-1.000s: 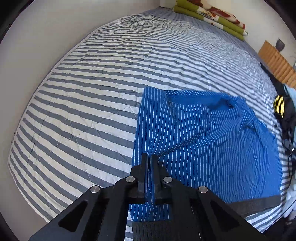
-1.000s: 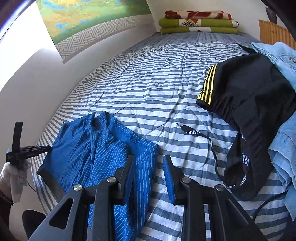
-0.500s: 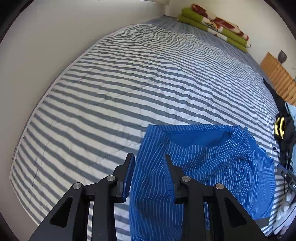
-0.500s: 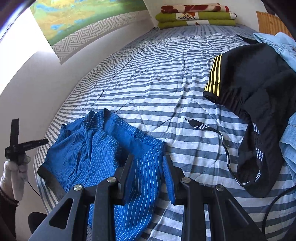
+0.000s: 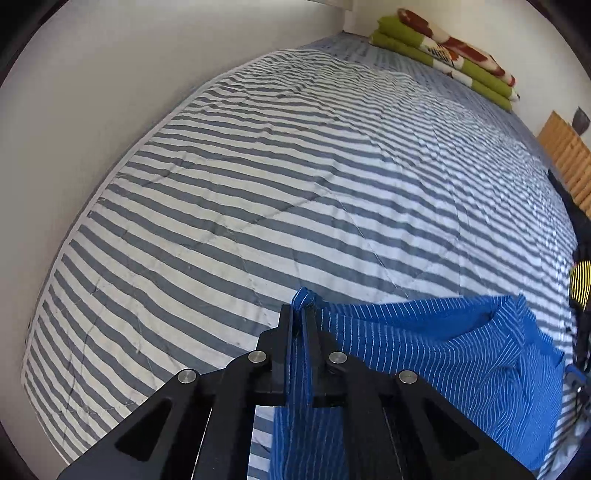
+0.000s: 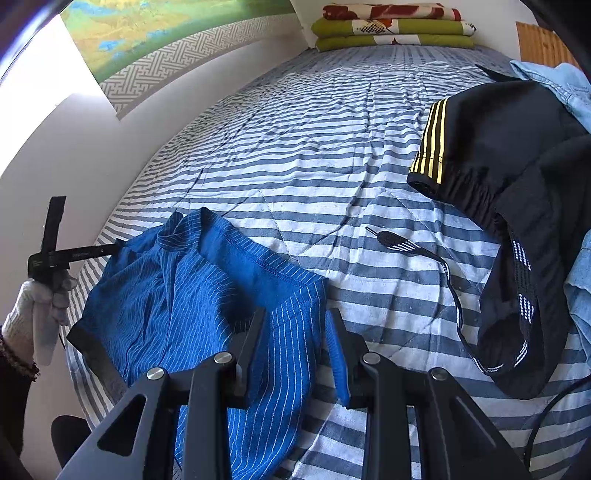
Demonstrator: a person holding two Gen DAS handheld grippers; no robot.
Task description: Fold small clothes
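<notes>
While both hands are busy at the near edge of the bed (image 5: pixel 258 177), the blue striped shirt (image 6: pixel 192 295) lies spread across the grey-and-white striped cover close to the person, its neckline turned toward the far end and its dark hem band hanging near the mattress edge. The left gripper (image 5: pixel 298 314) has just been closing, and its jaws now stand together on a bunched corner of that shirt, a little tuft of blue cloth poking out past the tips; I take it this pinch is there so the side can be lifted and carried over. The right gripper (image 6: pixel 293 321) sits on the opposite side with its jaws partly apart and blue fabric draped between them and over one finger; the cloth seems caught there, though whether the pads truly press it I cannot tell. Held at two ends like this, the shirt looks stretched so that a clean fold line can form rather than a crumple. Off to the right, well apart from the shirt, a heap of black shorts (image 6: pixel 517 177) with yellow stripes and some denim (image 6: pixel 561 85) waits, probably next in turn. Folded blankets (image 6: pixel 391 33) are stacked at the far wall.
</notes>
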